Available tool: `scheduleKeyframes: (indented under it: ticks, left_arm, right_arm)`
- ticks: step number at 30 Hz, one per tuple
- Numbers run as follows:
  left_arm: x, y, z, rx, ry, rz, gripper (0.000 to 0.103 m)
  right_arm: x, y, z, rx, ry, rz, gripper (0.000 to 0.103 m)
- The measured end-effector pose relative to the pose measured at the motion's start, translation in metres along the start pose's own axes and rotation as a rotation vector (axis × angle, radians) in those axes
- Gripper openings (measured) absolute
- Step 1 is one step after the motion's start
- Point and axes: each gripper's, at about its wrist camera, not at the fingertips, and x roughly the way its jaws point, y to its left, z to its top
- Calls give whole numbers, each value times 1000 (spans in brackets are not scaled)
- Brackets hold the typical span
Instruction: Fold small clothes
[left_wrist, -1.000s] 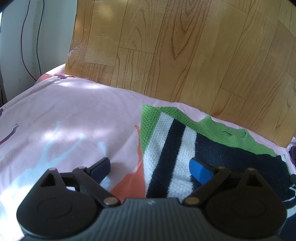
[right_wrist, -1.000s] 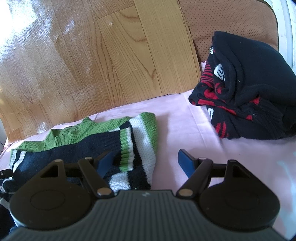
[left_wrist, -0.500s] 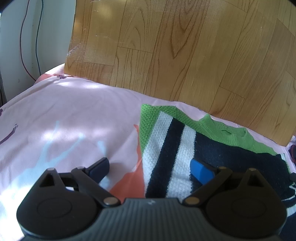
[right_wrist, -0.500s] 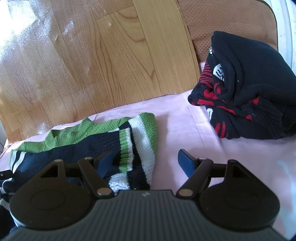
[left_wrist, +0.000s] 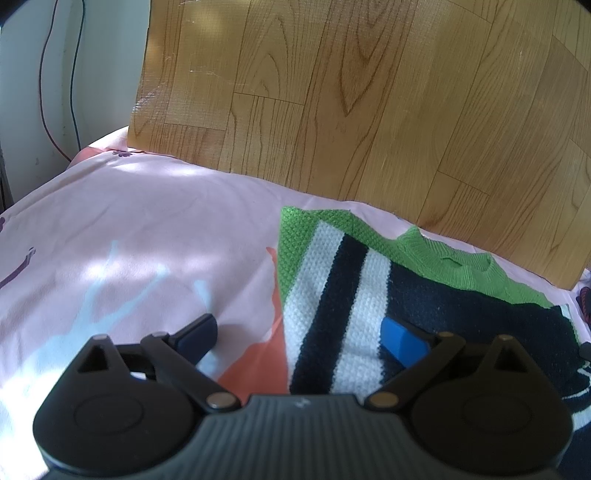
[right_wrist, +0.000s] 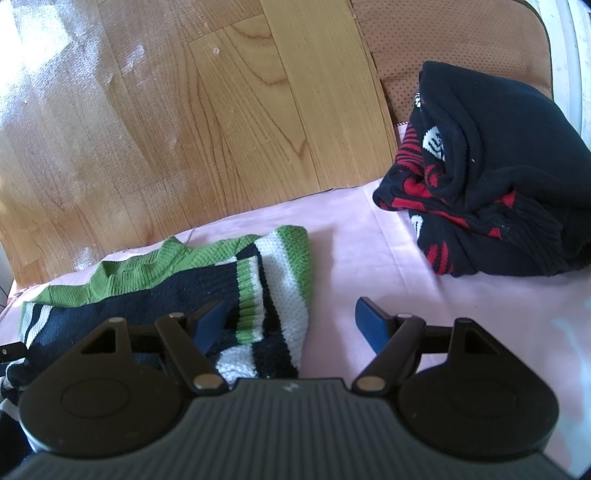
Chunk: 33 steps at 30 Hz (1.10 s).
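Observation:
A small knit sweater (left_wrist: 343, 280) with green, white and black stripes lies flat on a pink sheet (left_wrist: 147, 229), its sleeves folded in. My left gripper (left_wrist: 299, 336) is open and straddles the sweater's left edge, one finger on the sheet and one over the knit. The same sweater shows in the right wrist view (right_wrist: 266, 280). My right gripper (right_wrist: 291, 321) is open and straddles its right edge, the left finger over the knit and the right finger over the pink sheet (right_wrist: 369, 258). Neither gripper holds anything.
A wood-pattern board (left_wrist: 369, 110) stands upright behind the sweater. A bundled black and red knit garment (right_wrist: 480, 192) lies at the far right on the sheet. A white wall with hanging cables (left_wrist: 59, 92) is at the far left.
Both grippers have stayed open and nearly still. The left view has shifted very slightly toward the sweater.

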Motion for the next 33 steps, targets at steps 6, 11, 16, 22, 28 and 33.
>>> scheduleKeyframes:
  ticks: [6, 11, 16, 22, 28, 33]
  left_arm:
    - [0, 0, 0, 0, 0, 1, 99]
    - [0, 0, 0, 0, 0, 1, 99]
    - [0, -1, -1, -1, 0, 2, 99]
    - [0, -1, -1, -1, 0, 2, 99]
    - [-1, -1, -1, 1, 1, 2, 100]
    - [-2, -1, -2, 0, 1, 2, 100]
  right_arm:
    - [0, 0, 0, 0, 0, 0, 79]
    - [0, 0, 0, 1, 0, 0, 79]
    - [0, 0, 0, 0, 0, 1, 79]
    - [0, 0, 0, 0, 0, 2, 79]
    - [-1, 0, -1, 6, -1, 1, 79]
    - [-2, 0, -2, 16, -5, -4, 79]
